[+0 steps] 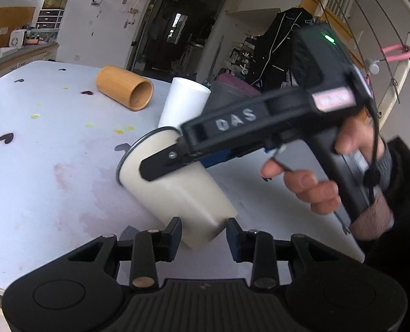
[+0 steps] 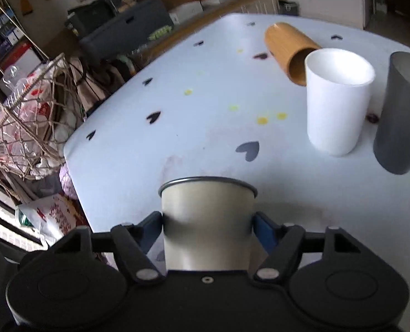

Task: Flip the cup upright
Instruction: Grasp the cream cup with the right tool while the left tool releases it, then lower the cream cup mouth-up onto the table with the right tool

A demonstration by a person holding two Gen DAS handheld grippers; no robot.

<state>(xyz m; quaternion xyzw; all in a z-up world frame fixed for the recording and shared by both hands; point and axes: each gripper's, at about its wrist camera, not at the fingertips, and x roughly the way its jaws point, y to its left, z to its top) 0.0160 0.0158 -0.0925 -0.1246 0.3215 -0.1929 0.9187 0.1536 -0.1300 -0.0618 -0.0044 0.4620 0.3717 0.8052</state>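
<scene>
Cream cup tilted, clamped by right tool | bamboo cup lying

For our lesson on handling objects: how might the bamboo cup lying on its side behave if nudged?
The bamboo cup lies sideways on the table; its round wall would probably let it roll. It looks rigid, likely light because hollow.

Both wrist views close, facing table; share cream cup.
</scene>
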